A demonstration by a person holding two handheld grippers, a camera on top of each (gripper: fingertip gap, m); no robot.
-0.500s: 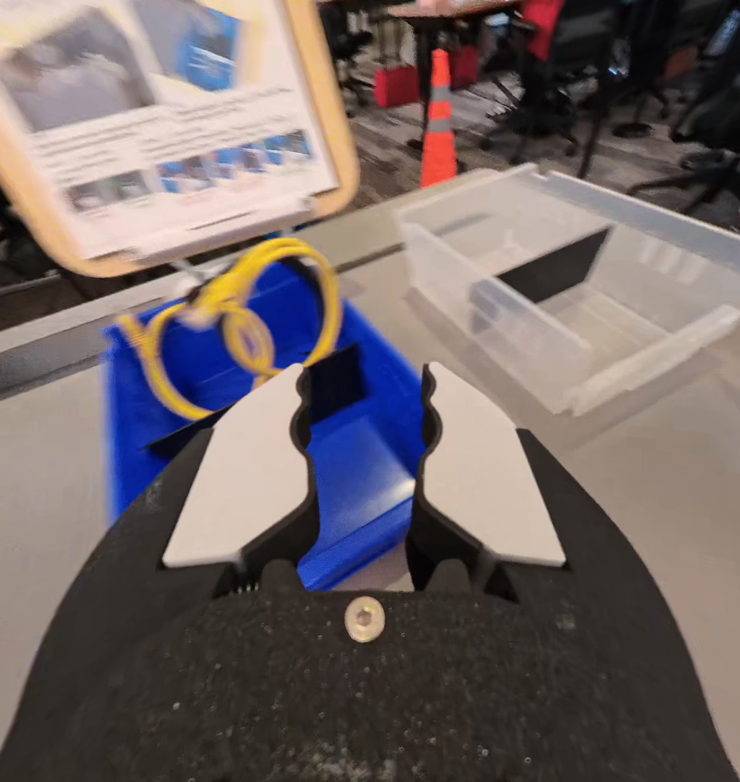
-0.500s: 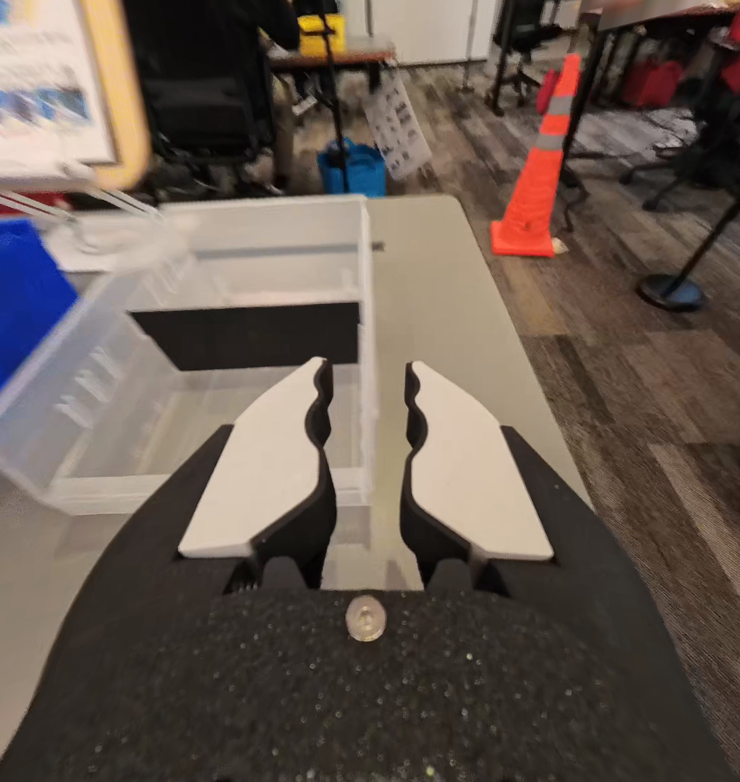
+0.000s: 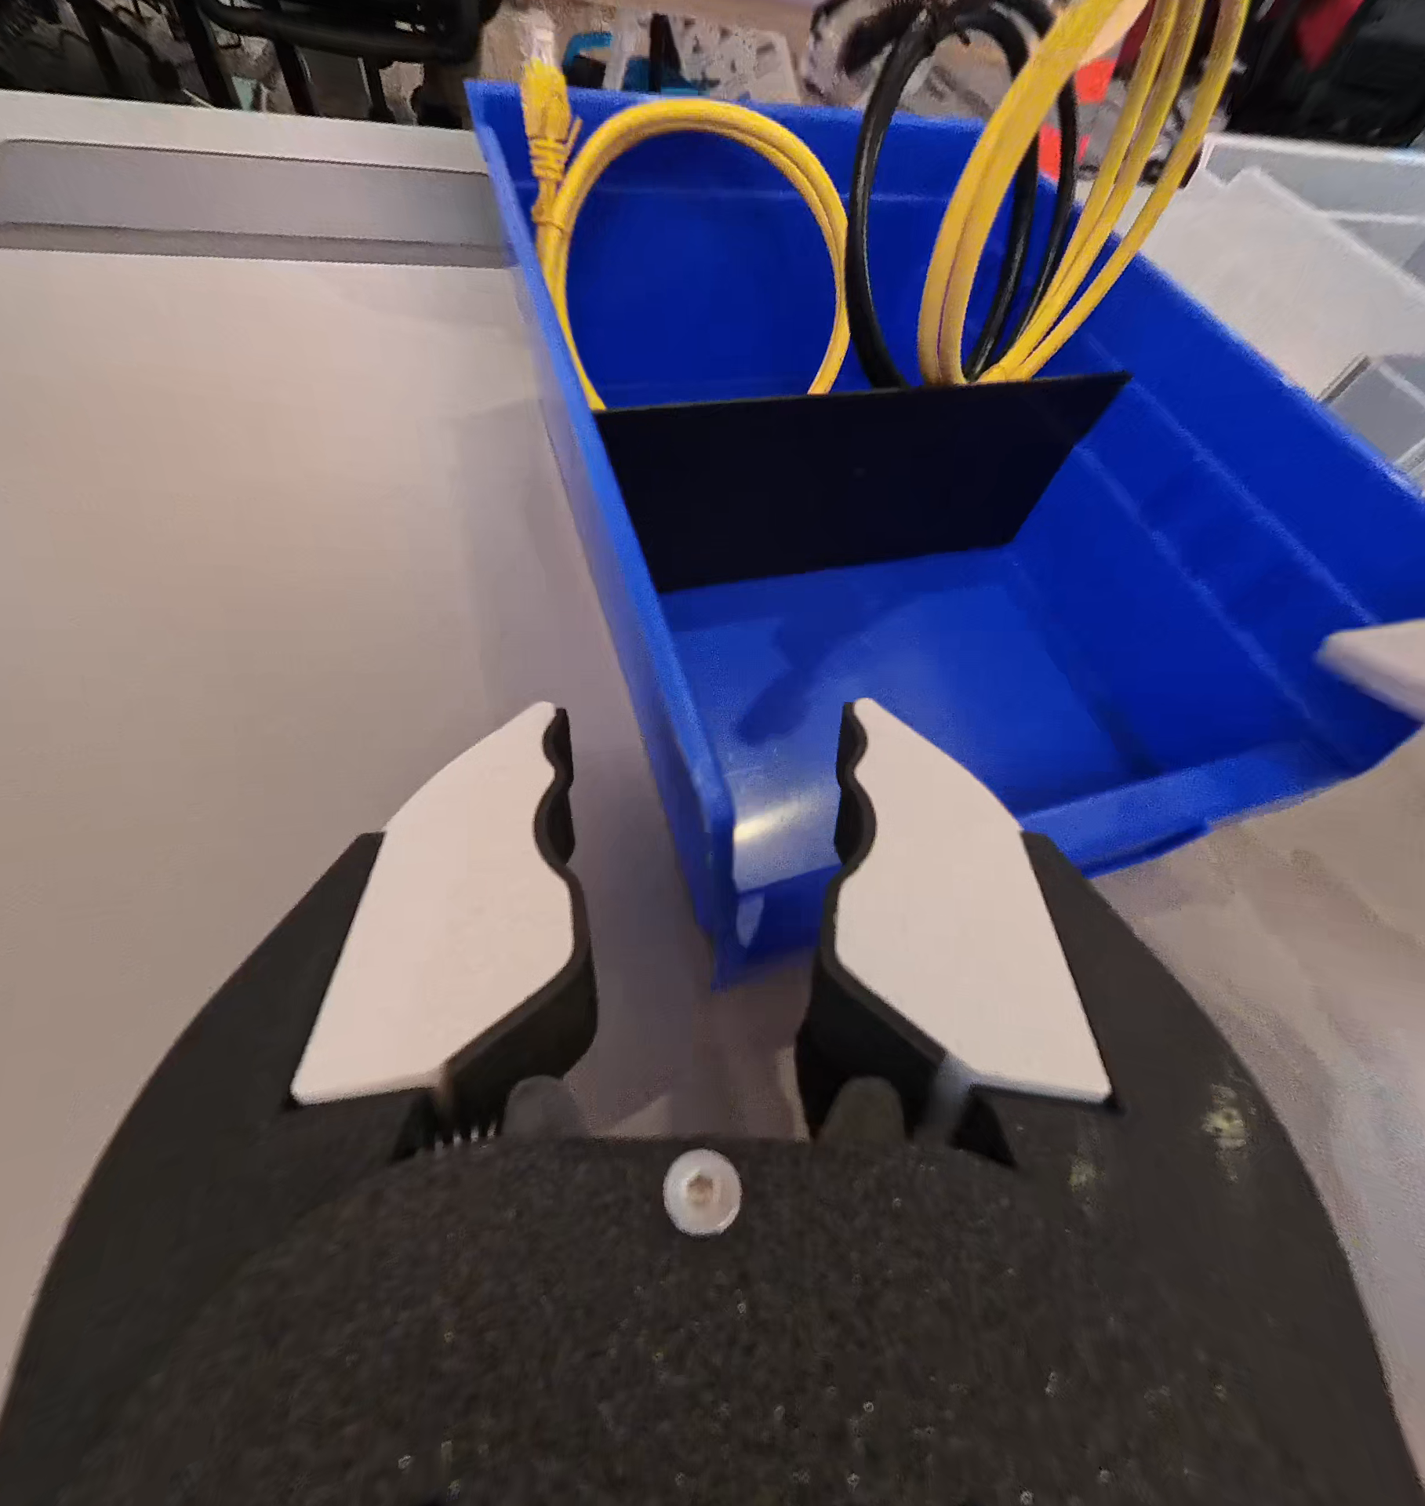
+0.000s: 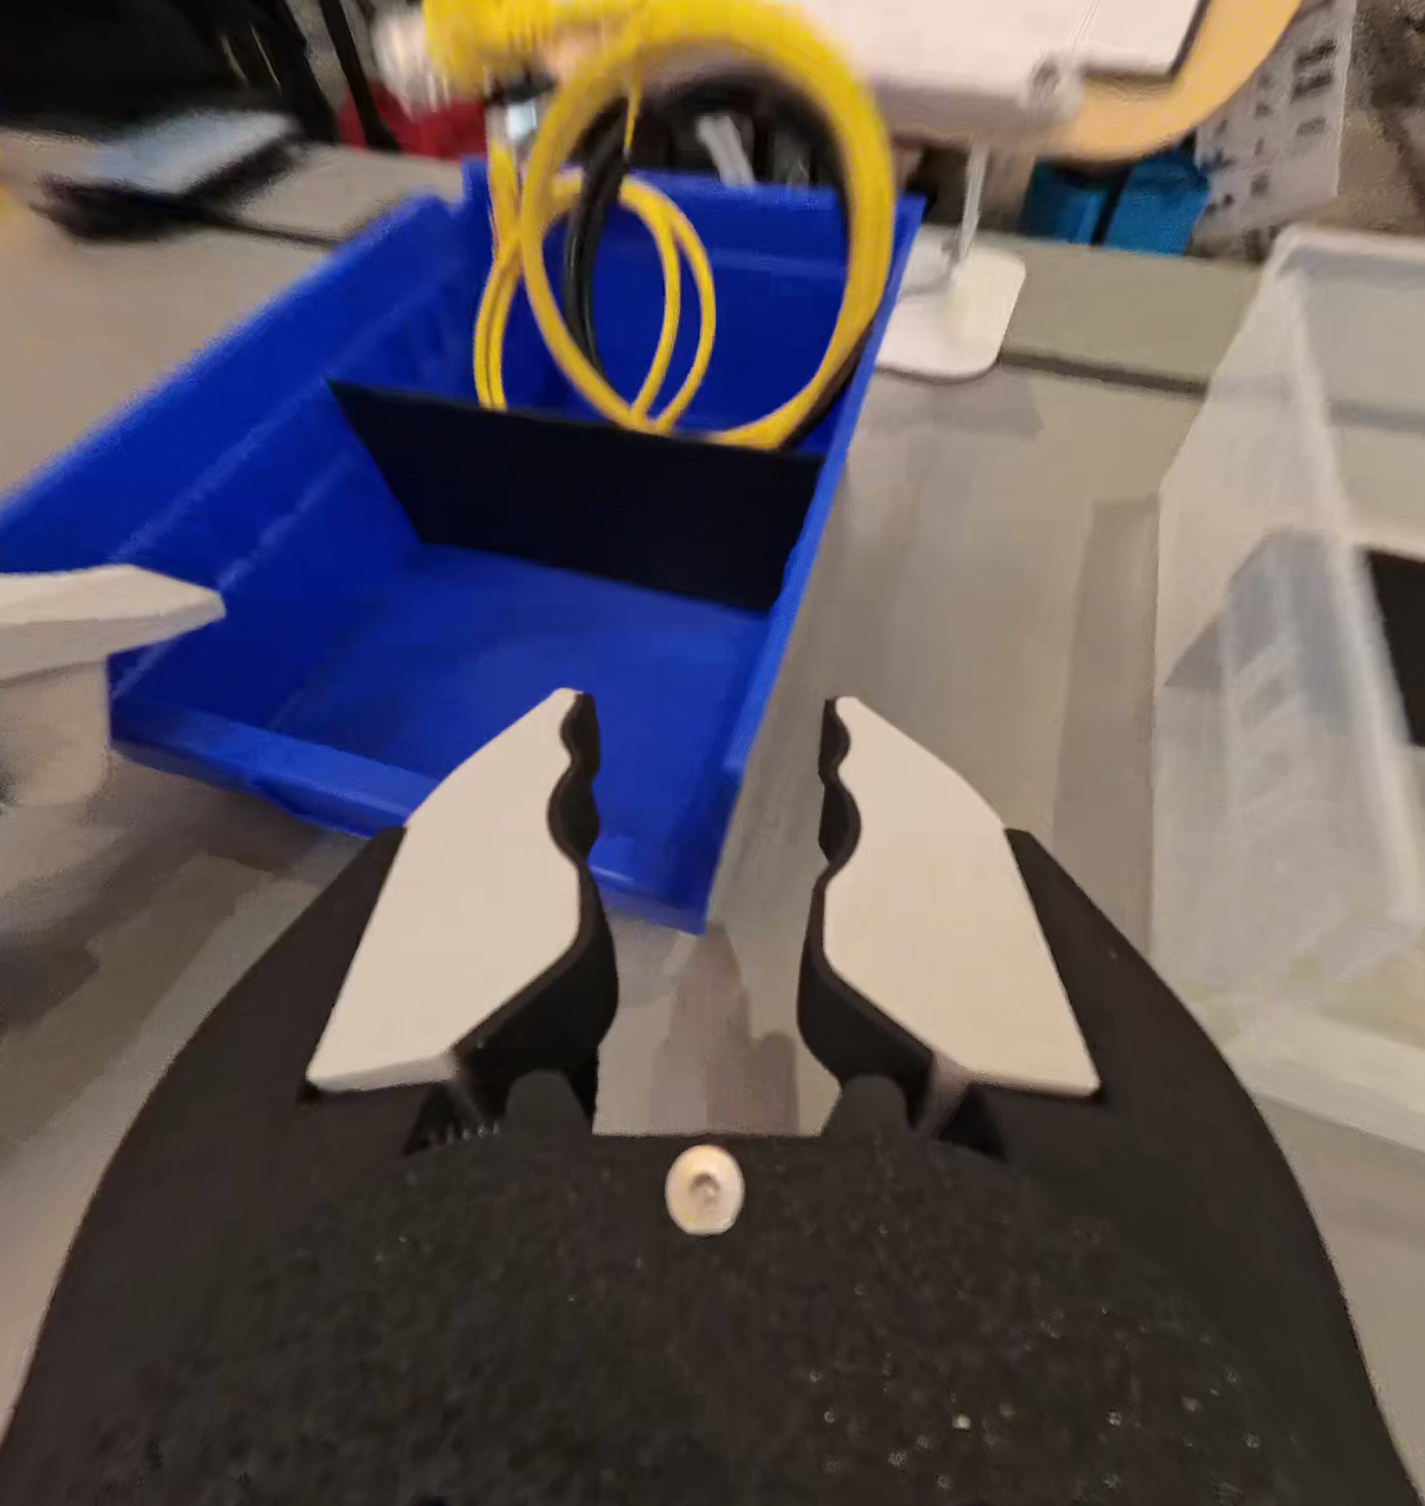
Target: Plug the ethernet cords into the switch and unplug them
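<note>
On the grey surface (image 3: 204, 505) a blue bin (image 3: 1230, 521) stands with a black divider (image 3: 839, 481) across it, splitting it into a near and a far compartment. The far compartment holds the ethernet cords: a yellow coil (image 3: 831, 244) with its plug end (image 3: 547, 106) sticking up at the bin's far left corner, a second yellow coil (image 3: 1018, 244) rising above the rim, and a black cable (image 3: 864, 244) between them. The near compartment shows only bare blue floor. No switch can be made out in either view.

Left gripper (image 3: 705, 717): released, jaws wide apart, nothing between the pads. It hovers over the bin's near left corner, the bin's left wall passing under the gap. Right gripper (image 4: 709, 709): likewise released, nothing in the grasp, poised over the bin's near right corner with the right wall under the gap. Each gripper's pale fingertip shows at the edge of the other's view, at opposite sides of the near compartment.

A clear plastic bin (image 4: 1295, 652) stands just beside the blue bin on its right. Past the blue bin, a white stand base (image 4: 953, 318) rests on the surface. The right wrist view is motion-blurred.
</note>
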